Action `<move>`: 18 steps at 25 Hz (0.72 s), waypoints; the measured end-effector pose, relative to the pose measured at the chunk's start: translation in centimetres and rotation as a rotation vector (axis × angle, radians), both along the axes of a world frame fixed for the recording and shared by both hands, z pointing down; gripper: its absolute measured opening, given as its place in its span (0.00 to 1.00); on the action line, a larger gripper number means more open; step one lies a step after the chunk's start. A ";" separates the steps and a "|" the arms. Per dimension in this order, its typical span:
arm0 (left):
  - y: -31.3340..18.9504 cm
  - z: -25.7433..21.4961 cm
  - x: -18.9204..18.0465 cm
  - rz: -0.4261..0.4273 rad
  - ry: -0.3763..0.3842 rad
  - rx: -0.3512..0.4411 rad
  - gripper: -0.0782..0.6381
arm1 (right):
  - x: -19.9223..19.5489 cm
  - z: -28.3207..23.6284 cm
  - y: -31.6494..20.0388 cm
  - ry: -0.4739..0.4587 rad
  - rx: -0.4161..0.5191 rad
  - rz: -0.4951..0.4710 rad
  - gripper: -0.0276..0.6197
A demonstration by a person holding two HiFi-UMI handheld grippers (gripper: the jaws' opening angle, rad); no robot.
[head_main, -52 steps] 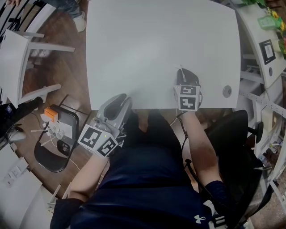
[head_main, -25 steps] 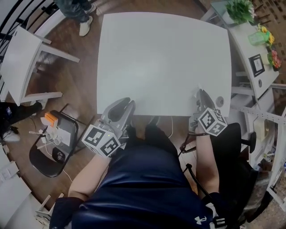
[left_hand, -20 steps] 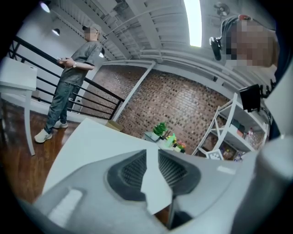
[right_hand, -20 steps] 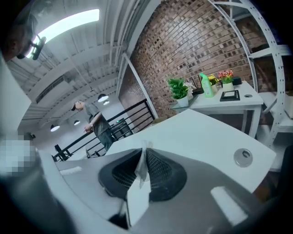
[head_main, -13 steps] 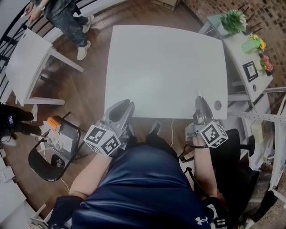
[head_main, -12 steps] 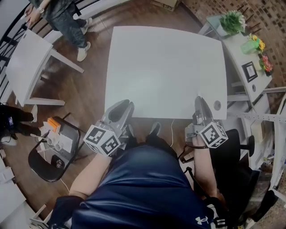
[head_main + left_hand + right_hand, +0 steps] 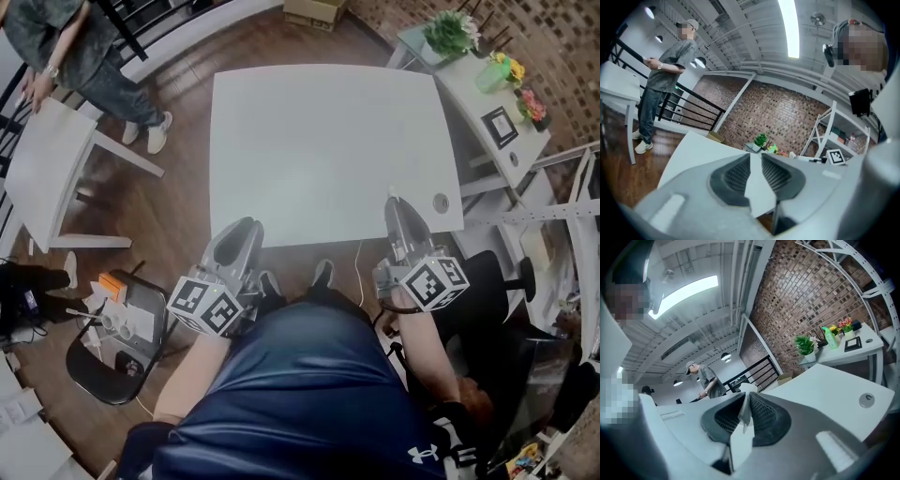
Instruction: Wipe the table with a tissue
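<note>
The white table fills the middle of the head view. My right gripper hangs over its front right edge, shut on a small scrap of white tissue that pokes out past the tips. In the right gripper view, my right gripper points across the table. My left gripper is held at the front left edge, its jaws closed with nothing seen between them. In the left gripper view, my left gripper points over the table.
A round cable hole sits in the table's front right corner. A side desk with potted plants stands to the right. A black office chair is by my right arm, a black stool with clutter at left. A person stands by a small white table.
My right gripper has drawn back from the tabletop to the front right edge with the tissue still pinched. The left gripper has stayed at the front left edge. The head view has shifted.
</note>
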State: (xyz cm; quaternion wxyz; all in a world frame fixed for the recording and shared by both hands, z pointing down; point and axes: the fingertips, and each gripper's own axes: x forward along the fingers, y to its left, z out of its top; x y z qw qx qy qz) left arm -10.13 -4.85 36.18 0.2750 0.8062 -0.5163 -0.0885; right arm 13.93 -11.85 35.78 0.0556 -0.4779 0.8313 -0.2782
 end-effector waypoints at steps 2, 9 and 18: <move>0.2 -0.2 0.0 0.005 -0.002 -0.006 0.21 | -0.5 -0.1 0.3 0.003 0.005 -0.009 0.09; 0.8 -0.5 0.8 0.015 -0.013 -0.009 0.21 | -0.9 -0.6 1.1 -0.006 0.018 -0.034 0.09; 1.0 -0.7 2.9 0.039 -0.019 -0.004 0.21 | 0.6 -1.0 1.8 -0.013 0.016 -0.035 0.09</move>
